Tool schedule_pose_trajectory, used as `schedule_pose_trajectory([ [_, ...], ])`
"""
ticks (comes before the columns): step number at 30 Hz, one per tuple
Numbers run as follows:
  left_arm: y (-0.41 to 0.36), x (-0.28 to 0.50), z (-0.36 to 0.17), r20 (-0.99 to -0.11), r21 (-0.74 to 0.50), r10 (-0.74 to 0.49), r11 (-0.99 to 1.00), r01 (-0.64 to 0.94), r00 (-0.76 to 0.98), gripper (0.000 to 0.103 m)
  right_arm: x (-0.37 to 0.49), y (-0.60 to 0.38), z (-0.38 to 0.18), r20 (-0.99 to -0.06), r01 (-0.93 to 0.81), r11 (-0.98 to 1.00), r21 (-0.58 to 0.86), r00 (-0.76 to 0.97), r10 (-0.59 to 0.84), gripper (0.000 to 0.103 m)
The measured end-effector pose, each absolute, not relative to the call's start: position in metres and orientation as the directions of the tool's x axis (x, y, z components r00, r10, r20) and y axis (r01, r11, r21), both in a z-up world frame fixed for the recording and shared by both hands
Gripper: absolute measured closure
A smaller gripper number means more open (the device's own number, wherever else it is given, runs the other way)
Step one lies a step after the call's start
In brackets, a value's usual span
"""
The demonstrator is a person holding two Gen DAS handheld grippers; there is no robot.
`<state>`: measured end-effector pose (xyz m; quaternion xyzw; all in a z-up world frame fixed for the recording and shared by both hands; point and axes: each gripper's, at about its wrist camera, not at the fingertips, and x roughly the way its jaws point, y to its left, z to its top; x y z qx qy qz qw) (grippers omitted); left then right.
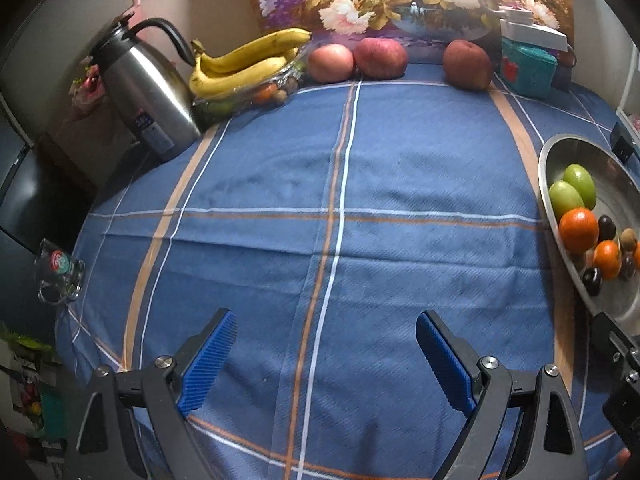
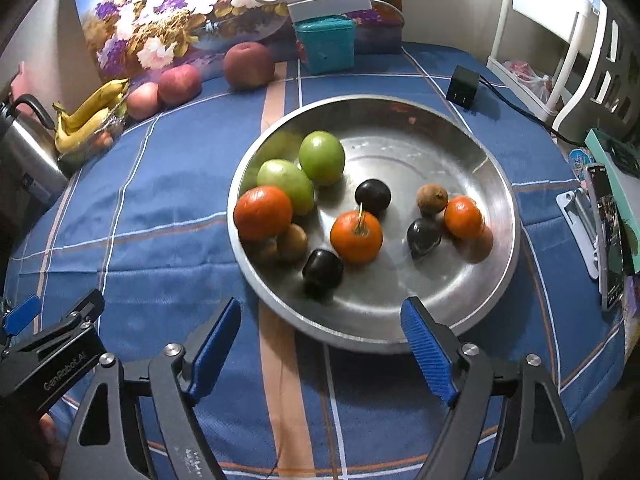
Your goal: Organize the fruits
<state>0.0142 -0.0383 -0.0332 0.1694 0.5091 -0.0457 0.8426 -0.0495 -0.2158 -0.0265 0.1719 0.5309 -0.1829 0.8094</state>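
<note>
A steel dish [image 2: 460, 136] stands on the blue checked cloth and holds two green fruits [image 2: 322, 158], three oranges [image 2: 356, 236], dark plums [image 2: 373, 196] and small brown fruits [image 2: 432, 199]. My right gripper [image 2: 322, 314] hangs open over the dish's near rim, nothing between its blue pads. In the left wrist view the dish [image 1: 576, 152] is at the right edge. My left gripper [image 1: 324, 324] is open above bare cloth, holding nothing. Three red apples [image 1: 380, 58] and a banana bunch [image 1: 244, 62] lie at the table's far side.
A steel kettle [image 1: 148, 92] stands at the far left beside the bananas, a glass mug [image 1: 60, 276] at the left edge. A teal box [image 2: 326, 42] and flower picture [image 2: 180, 12] line the back. A black adapter [image 2: 463, 86] and phone [image 2: 610, 236] lie right of the dish.
</note>
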Motion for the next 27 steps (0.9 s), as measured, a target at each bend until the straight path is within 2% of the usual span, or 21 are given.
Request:
schedule_pose_trajectory([
  [1, -0.036, 0.014, -0.034, -0.874, 0.237, 0.095, 0.940, 0.247, 0.477, 0.010, -0.051, -0.215, -0.027, -0.923, 0.478, 0.874, 0.086, 0.369, -0.111, 0.011],
  [27, -0.025, 0.005, -0.030, -0.887, 0.190, 0.055, 0.948, 0.255, 0.459, 0.010, -0.058, -0.199, -0.028, -0.924, 0.447, 0.892, 0.067, 0.365, -0.113, 0.011],
])
